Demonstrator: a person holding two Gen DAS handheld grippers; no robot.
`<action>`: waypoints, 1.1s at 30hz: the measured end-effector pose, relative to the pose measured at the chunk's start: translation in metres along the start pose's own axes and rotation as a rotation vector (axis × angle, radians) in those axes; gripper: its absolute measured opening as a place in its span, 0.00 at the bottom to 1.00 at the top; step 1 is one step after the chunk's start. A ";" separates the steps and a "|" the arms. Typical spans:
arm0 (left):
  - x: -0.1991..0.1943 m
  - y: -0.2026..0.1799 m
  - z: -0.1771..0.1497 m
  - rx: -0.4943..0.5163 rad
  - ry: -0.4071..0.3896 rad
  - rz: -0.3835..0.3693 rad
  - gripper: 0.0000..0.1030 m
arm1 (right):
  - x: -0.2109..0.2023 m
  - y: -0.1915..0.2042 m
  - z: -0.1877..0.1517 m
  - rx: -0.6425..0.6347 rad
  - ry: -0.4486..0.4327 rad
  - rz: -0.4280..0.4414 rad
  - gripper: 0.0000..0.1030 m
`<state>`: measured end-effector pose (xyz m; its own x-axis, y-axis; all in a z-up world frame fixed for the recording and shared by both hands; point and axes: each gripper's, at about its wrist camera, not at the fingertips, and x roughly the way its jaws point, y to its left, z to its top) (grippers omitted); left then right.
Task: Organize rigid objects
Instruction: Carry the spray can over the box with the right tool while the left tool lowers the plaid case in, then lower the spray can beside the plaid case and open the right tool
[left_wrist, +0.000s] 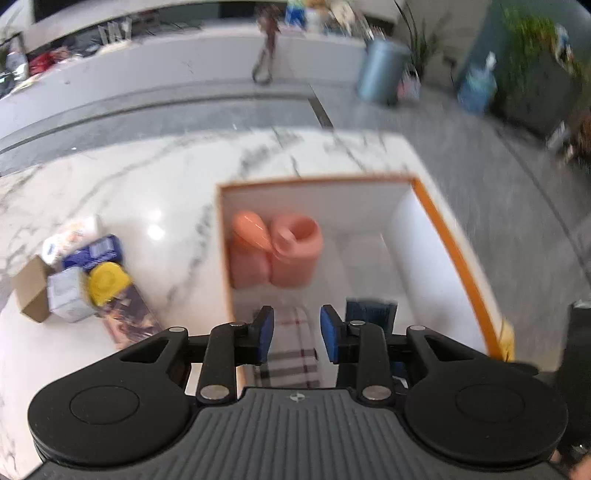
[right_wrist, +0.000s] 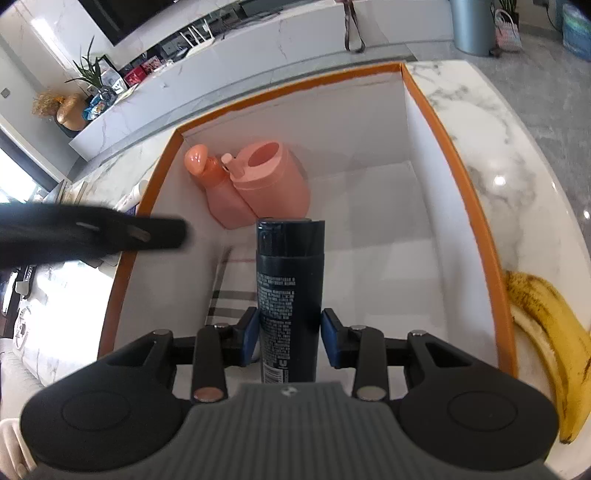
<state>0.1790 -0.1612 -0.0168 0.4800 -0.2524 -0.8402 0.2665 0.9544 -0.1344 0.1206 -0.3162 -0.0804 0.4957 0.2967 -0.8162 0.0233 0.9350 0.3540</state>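
Observation:
A white box with an orange rim (right_wrist: 480, 229) (left_wrist: 454, 254) stands on the marble table. In it are a pink jug (right_wrist: 273, 181) (left_wrist: 295, 251), a pink bottle (right_wrist: 218, 188) (left_wrist: 247, 251) and a plaid box (right_wrist: 225, 291) (left_wrist: 291, 350). A dark blue bottle (right_wrist: 290, 295) (left_wrist: 369, 312) stands between the pads of my right gripper (right_wrist: 288, 336); the left pad touches it, a small gap shows at the right pad. My left gripper (left_wrist: 297, 334) is open and empty above the plaid box; it also shows as a dark blur in the right wrist view (right_wrist: 110, 232).
Left of the box lie a yellow-lidded item (left_wrist: 105, 282), a cardboard box (left_wrist: 31, 290), small packs (left_wrist: 70, 291) and a dark packet (left_wrist: 129, 314). Bananas (right_wrist: 554, 332) lie right of the box. A grey bin (left_wrist: 380, 70) stands on the floor beyond.

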 end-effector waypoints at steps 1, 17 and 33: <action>-0.005 0.004 0.000 -0.014 -0.017 0.001 0.35 | 0.001 0.000 0.001 0.008 0.011 -0.001 0.37; 0.000 0.074 -0.035 -0.285 0.020 -0.163 0.36 | 0.040 0.009 0.022 0.031 0.101 -0.092 0.30; 0.005 0.087 -0.040 -0.327 0.024 -0.213 0.36 | 0.048 0.018 0.032 0.018 0.082 -0.111 0.35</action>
<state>0.1709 -0.0731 -0.0534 0.4221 -0.4504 -0.7868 0.0753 0.8823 -0.4646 0.1728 -0.2916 -0.0983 0.4171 0.2069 -0.8850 0.0899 0.9596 0.2667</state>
